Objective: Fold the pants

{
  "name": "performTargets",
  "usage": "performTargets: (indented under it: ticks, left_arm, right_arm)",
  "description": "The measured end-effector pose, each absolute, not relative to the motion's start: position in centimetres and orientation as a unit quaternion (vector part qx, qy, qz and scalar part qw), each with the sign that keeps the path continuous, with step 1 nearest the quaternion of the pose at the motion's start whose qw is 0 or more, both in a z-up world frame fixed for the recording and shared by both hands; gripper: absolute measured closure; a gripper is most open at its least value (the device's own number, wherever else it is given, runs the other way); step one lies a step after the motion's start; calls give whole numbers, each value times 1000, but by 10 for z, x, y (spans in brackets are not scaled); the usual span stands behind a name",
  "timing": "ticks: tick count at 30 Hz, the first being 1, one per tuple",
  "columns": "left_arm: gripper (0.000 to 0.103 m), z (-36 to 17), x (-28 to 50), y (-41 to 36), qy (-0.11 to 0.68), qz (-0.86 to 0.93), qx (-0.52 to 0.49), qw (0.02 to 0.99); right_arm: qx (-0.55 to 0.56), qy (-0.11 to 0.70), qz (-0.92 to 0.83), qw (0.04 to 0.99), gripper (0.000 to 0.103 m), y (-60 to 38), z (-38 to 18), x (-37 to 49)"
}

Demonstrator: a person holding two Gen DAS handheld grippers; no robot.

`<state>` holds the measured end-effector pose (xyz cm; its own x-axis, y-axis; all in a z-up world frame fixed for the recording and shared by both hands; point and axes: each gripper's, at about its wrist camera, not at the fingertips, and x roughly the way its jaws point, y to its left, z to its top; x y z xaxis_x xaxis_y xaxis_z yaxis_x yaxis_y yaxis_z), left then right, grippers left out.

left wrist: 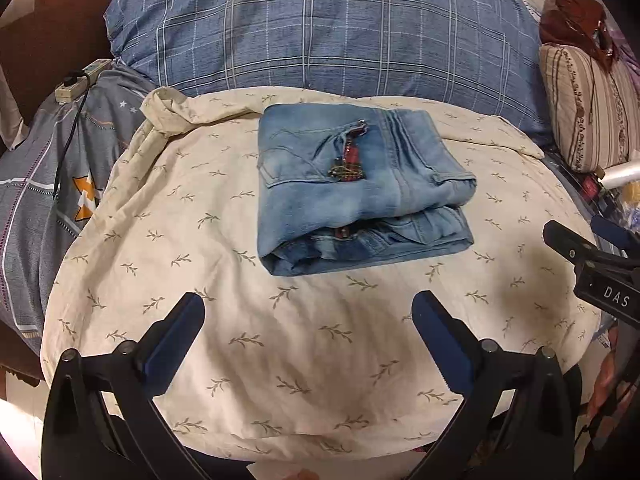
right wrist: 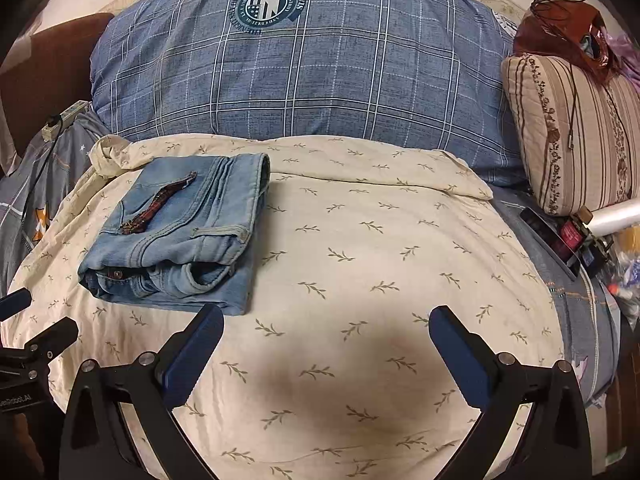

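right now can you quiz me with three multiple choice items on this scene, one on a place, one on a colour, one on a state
1. Where do the jeans lie?
A. on the cream leaf-print sheet
B. on top of the blue plaid pillow
C. on the striped cushion

2. What colour are the jeans?
A. black
B. light blue
C. olive green

3. How do the left gripper and right gripper stand?
A. both shut on the jeans
B. one open, one gripping the sheet
C. both open, holding nothing

Answers:
1. A, the folded bundle rests on the sheet, in front of the plaid pillow.
2. B, the denim is a faded light blue in both views.
3. C, each pair of fingers is spread wide over bare sheet, short of the jeans.
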<state>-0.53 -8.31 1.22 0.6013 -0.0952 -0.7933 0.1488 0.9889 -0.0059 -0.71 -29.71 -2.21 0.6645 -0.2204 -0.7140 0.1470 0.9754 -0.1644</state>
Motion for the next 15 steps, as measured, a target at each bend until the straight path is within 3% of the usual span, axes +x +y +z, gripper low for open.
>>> performTargets:
  ticks: [15]
  left_arm:
    - [0, 21, -28, -85, 412, -74, 17, 908]
  right_arm:
    - [-88, 340, -107, 930, 0, -289, -7, -49]
